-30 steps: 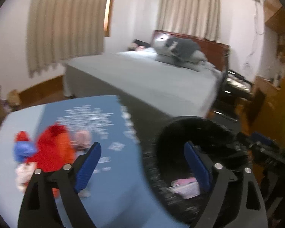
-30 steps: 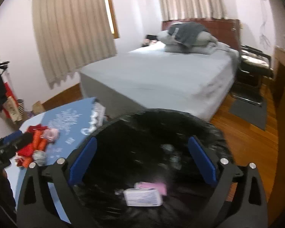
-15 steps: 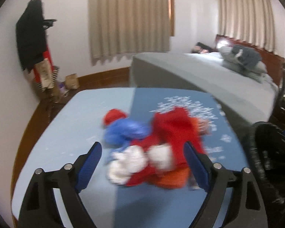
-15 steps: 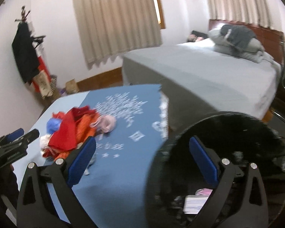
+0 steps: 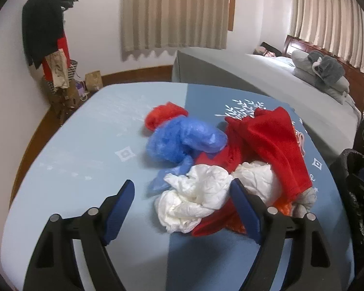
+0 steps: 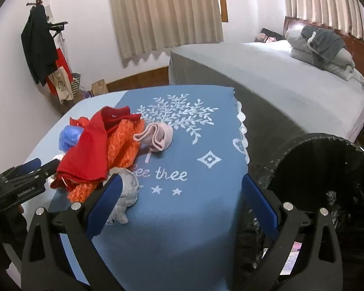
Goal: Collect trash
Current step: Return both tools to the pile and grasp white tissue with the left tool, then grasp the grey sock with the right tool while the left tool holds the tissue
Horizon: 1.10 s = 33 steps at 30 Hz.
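The table, covered by a two-tone blue cloth (image 6: 182, 218) with white leaf print, carries the litter in one heap on its left half. The cloth's right half is bare as far as its scalloped far-right edge, beyond which stands the grey-covered bed (image 6: 279, 77). A round bin lined with a black plastic bag (image 6: 327, 169) stands just beside the table's right edge, its mouth open; some paper packaging lies in its bottom. To the left of the heap the light-blue cloth is bare out to the rounded table edge.

The heap comprises a crumpled white tissue wad (image 5: 196, 201), a crumpled blue plastic bag (image 5: 182, 140), a red fabric piece (image 5: 271, 145), an orange mesh net (image 6: 123, 143), a grey cloth lump (image 6: 127, 194) and a pink fabric pouch (image 6: 157, 137) at its right side.

The left gripper (image 5: 182, 208) has its jaws spread wide and they have just been narrowing. The white tissue wad lies between them; the right pad is close against it, and contact cannot be confirmed. Nothing is grasped.

The right gripper (image 6: 179, 201) is spread wide over bare cloth and holds nothing. Its left finger overlaps the grey cloth lump; contact cannot be told.
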{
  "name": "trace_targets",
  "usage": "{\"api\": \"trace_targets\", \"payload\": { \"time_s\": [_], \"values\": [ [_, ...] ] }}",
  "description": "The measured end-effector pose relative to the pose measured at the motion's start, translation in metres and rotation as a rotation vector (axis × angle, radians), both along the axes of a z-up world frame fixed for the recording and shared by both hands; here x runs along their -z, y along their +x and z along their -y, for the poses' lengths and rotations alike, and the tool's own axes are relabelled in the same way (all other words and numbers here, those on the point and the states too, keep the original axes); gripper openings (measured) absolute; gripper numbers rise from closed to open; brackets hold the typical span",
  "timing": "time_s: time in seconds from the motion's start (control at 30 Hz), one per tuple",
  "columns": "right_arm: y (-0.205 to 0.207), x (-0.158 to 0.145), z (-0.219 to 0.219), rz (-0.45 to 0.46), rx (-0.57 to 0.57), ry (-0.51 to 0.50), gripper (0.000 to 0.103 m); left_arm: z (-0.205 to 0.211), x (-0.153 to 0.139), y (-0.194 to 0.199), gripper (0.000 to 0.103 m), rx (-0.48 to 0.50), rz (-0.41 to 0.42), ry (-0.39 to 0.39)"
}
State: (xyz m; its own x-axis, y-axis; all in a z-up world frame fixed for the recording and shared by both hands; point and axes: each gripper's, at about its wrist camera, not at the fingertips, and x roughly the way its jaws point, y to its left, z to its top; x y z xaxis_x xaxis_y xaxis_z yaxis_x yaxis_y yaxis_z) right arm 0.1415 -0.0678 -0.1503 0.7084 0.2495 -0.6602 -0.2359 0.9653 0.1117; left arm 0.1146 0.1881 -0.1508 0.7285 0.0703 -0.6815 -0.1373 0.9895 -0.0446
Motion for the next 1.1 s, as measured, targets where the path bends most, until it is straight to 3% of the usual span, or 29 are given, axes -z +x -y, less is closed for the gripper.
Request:
{"api": "trace_targets", "payload": {
  "time_s": [0.13, 0.2, 0.37, 0.77, 1.1],
  "values": [
    [0.001, 0.004, -0.003, -0.008, -0.009, -0.008, 0.096, -0.001, 0.009, 0.006, 0.076, 0.027, -0.025, -0.046],
    [0.000, 0.004, -0.005, -0.010, -0.014, -0.011, 0.096, -0.002, 0.010, 0.007, 0.058, 0.054, -0.031, -0.090],
    [-0.002, 0.004, -0.012, -0.012, -0.033, -0.018, 0.096, -0.004, -0.002, 0.001, 0.033, 0.082, -0.005, -0.137],
    [-0.007, 0.005, -0.025, -0.014, -0.066, -0.024, 0.096, -0.017, -0.019, -0.034, 0.030, 0.050, 0.038, -0.147],
    [0.002, 0.027, -0.043, -0.057, -0.085, -0.047, 0.095, -0.019, -0.001, -0.036, 0.030, 0.016, 0.000, -0.098]
  ]
}}
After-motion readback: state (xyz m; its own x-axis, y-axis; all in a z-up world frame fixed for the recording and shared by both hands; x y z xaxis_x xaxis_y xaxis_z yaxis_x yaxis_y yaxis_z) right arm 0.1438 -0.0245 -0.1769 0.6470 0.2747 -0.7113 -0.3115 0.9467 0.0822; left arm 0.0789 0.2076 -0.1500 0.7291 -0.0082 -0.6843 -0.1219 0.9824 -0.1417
